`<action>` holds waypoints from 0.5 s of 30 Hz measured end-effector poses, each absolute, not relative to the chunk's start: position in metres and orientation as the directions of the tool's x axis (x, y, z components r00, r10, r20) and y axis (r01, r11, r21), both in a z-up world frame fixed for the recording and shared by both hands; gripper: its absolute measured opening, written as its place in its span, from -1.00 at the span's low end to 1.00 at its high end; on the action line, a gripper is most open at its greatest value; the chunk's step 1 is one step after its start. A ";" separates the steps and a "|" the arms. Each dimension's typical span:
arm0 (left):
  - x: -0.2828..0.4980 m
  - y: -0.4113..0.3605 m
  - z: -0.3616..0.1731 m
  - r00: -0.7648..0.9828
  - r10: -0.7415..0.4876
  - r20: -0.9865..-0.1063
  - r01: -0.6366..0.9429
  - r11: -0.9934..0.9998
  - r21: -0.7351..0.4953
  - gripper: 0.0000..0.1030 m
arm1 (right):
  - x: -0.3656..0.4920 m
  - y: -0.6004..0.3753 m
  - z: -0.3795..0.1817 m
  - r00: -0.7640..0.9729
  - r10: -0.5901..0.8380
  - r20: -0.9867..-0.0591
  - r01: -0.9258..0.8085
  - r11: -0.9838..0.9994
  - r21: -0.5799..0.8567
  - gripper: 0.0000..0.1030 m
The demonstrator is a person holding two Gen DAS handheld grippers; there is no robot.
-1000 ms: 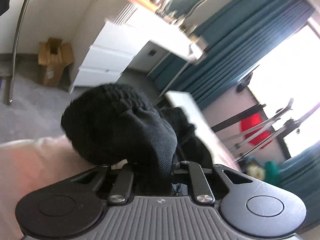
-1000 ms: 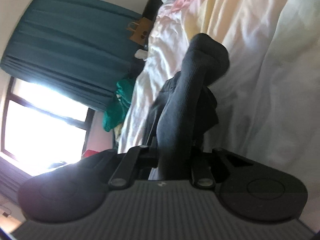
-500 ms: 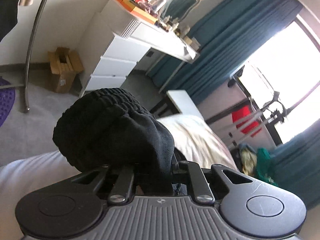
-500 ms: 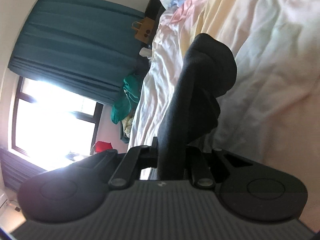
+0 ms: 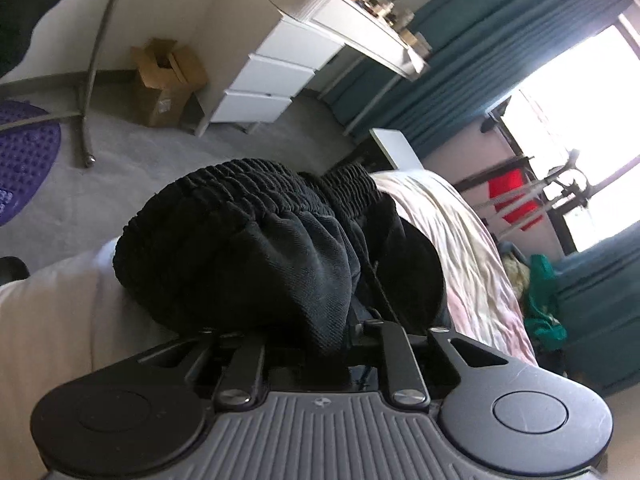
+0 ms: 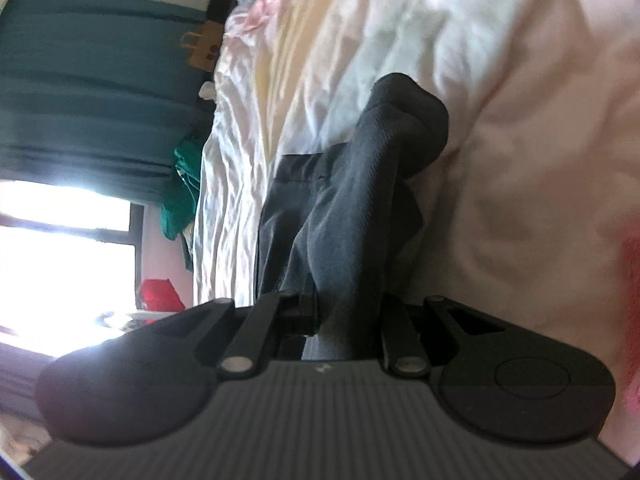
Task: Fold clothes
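- Fingers first: left gripper (image 5: 320,344) is clamped on the bunched elastic waistband end of the black pants (image 5: 256,248), fabric piled right up against the fingers and hiding the tips.
- Right gripper (image 6: 348,320) is pinched on another part of the same garment, a thick dark-grey ridge of cloth (image 6: 376,184) running straight away from the fingers and curling over at its far end.
- So both hands are grasping the pants, held just above the bed (image 6: 520,120); a flatter panel of the cloth (image 6: 280,208) lies on the sheet beside the right gripper.
- Key relation, I'd say: long axis runs roughly between the two grippers, waistband on the left, so the next fold probably means bringing one end over toward the other. Neither hand looks clearly nearer.
- Further out: crumpled pale sheets (image 5: 460,240), then white drawers (image 5: 276,76), a cardboard box (image 5: 164,80) and teal curtains (image 5: 500,40) by the bright window.
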State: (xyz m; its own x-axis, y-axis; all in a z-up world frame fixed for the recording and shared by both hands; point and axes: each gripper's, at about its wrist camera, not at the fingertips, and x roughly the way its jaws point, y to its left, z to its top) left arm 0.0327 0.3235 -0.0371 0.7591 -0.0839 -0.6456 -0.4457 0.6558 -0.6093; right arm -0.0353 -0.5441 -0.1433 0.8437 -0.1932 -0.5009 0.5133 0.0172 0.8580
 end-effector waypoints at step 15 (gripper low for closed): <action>-0.009 0.271 0.053 0.801 0.060 -0.596 -0.265 0.928 -0.263 0.30 | -0.035 -0.543 -0.144 0.855 -0.193 -0.482 0.498 0.047 0.866 -0.74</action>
State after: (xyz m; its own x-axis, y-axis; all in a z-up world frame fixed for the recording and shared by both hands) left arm -0.0093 0.2710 0.0531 0.8009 0.0601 -0.5958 -0.2653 0.9276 -0.2631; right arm -0.0350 -0.5433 -0.1441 0.8549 -0.1931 -0.4816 0.4983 0.0469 0.8658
